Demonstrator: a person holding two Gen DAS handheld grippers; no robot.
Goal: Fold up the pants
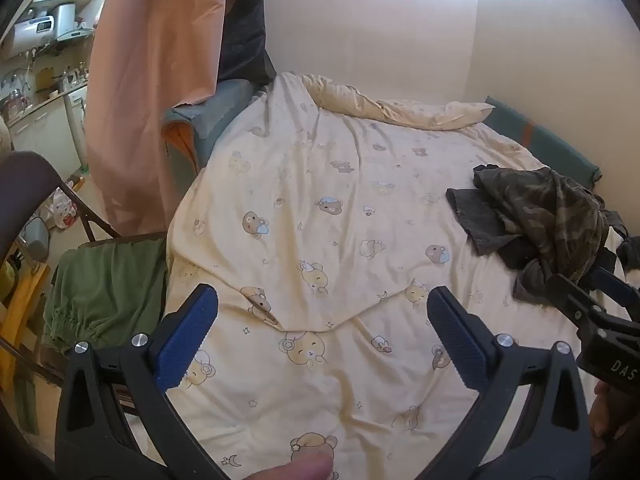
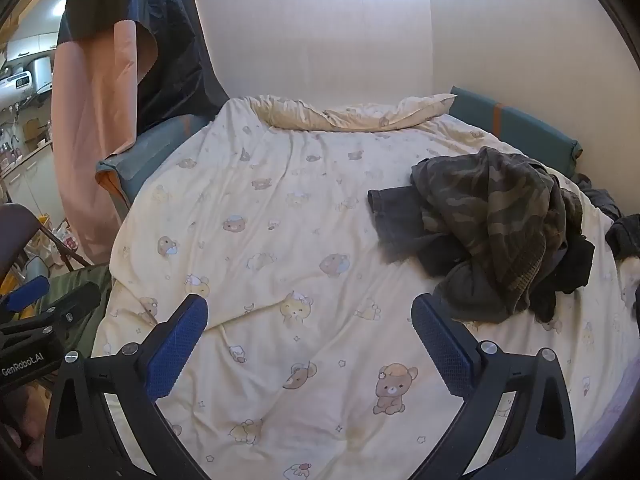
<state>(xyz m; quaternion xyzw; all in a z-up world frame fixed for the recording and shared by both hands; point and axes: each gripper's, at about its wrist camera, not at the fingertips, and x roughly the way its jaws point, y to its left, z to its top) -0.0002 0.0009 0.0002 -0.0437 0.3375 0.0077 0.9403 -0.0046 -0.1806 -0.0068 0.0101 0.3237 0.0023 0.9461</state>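
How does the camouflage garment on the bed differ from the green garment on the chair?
The camouflage garment has a mottled olive and brown pattern; the green garment is one plain colour. The camouflage garment is heaped on dark clothes on the bear-print duvet; the green garment is draped alone over the folding chair beside the bed. The camouflage garment is bunched high; the green garment lies flatter, its gathered edge showing. Both are unfolded and untouched.
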